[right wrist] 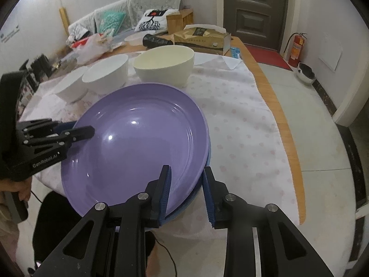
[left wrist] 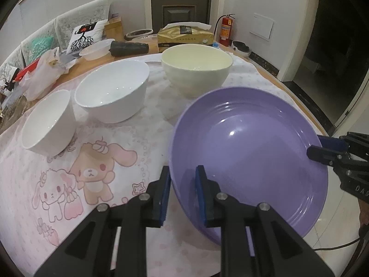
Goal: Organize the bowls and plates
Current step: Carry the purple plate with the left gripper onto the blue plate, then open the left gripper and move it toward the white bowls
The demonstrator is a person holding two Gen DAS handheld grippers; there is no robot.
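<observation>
A purple plate (left wrist: 249, 152) (right wrist: 138, 145) is held tilted near the table's front edge. My left gripper (left wrist: 183, 194) is shut on its left rim; it also shows in the right wrist view (right wrist: 85, 131). My right gripper (right wrist: 186, 191) straddles the plate's right rim, with a blue plate (right wrist: 191, 198) just under it; its jaws look partly open around the rims. It also shows in the left wrist view (left wrist: 316, 147). A small white bowl (left wrist: 49, 124), a larger white bowl (left wrist: 113, 90) and a cream bowl (left wrist: 196, 69) stand in a row behind.
A cartoon-print cloth (left wrist: 92, 168) covers the wooden table (right wrist: 286, 124). At the back lie a tissue box (left wrist: 184, 37), a black roll (left wrist: 129, 48), a plastic container (left wrist: 96, 50) and a plastic bag (left wrist: 43, 71). A fire extinguisher (right wrist: 296, 48) stands by the door.
</observation>
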